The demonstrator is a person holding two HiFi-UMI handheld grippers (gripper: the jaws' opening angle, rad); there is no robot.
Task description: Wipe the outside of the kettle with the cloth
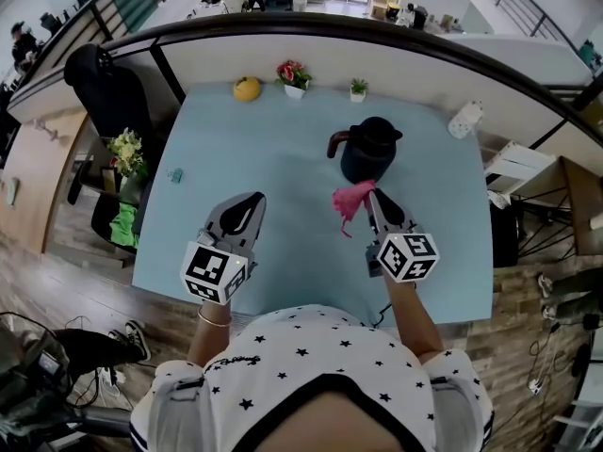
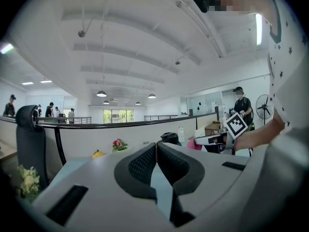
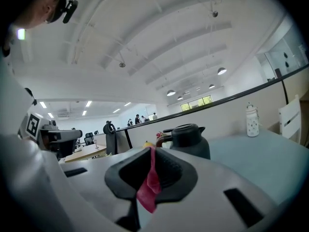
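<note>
Blue table [image 1: 283, 139], one kettle [image 1: 372, 153], one cloth [image 1: 350, 201] pinched in right gripper [image 1: 375, 196] near kettle, left gripper [image 1: 252, 201] closed, empty, room left of kettle

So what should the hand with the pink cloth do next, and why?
Probably ease the right tongs forward until the pink cloth meets the black kettle: the cloth is pinched in the shut tongs and seems to hang just short of the kettle's side.

Matt dark kettle [image 1: 370, 151], soft crumpled pink fabric cloth [image 1: 350, 201], smooth matt pale-blue table [image 1: 273, 172]
</note>
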